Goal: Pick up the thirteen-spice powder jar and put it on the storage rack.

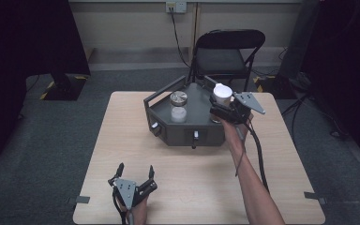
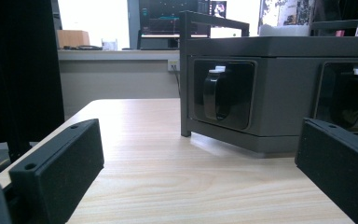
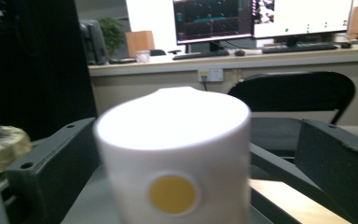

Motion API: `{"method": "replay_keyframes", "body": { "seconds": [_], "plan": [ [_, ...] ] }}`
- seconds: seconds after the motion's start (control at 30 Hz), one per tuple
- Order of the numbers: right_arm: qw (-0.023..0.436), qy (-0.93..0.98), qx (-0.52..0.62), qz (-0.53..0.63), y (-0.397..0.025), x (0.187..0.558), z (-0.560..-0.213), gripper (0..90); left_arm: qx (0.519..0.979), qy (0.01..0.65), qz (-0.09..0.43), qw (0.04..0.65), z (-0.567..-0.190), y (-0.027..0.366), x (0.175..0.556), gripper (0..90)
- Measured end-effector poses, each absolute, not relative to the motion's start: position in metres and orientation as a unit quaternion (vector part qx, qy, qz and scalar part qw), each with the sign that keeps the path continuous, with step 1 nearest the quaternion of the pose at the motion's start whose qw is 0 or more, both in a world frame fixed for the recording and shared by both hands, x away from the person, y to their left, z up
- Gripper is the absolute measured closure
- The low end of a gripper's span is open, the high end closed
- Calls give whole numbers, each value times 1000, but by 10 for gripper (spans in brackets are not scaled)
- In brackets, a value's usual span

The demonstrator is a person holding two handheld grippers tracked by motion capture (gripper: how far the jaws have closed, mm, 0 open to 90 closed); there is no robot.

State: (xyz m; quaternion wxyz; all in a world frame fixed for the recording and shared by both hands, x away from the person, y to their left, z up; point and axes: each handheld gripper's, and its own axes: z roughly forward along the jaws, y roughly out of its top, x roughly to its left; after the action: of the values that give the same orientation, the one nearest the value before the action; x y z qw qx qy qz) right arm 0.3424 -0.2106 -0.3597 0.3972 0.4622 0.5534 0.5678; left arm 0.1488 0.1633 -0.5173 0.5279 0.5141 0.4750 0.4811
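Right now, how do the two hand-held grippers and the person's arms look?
Each gripper, the left gripper and the right gripper, has a dark grey body, two flat rectangular black jaws with small screw holes, and a grey three-cornered plate on top. A black cable trails from the right gripper along the forearm. Both forearms are bare, with no sleeves visible.

L gripper (image 1: pixel 135 172) low, jaws apart; R gripper (image 1: pixel 219 104) extended, jaws wide

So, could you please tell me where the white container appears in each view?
High view: white container upper right of centre, at the right claw, over the dark tray.
Left gripper view: its place cannot be told.
Right gripper view: white container centre, between the jaws.
Shared landmark: the dark tray.
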Motion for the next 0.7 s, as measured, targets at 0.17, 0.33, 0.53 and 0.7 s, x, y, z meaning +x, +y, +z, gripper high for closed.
{"method": "replay_keyframes", "body": {
  "seconds": [0.17,0.33,0.53,0.7],
  "plan": [
    [401,565,462,554,-211,341,-356,0,515,475,481,528,-517,163,149,5],
    [408,568,451,555,-210,336,-354,0,514,475,481,528,-517,163,149,5],
    [401,567,459,554,-212,328,-349,0,514,475,481,528,-517,163,149,5],
    [402,562,450,565,-216,316,-351,0,514,475,481,527,-517,163,149,5]
  ]
}}
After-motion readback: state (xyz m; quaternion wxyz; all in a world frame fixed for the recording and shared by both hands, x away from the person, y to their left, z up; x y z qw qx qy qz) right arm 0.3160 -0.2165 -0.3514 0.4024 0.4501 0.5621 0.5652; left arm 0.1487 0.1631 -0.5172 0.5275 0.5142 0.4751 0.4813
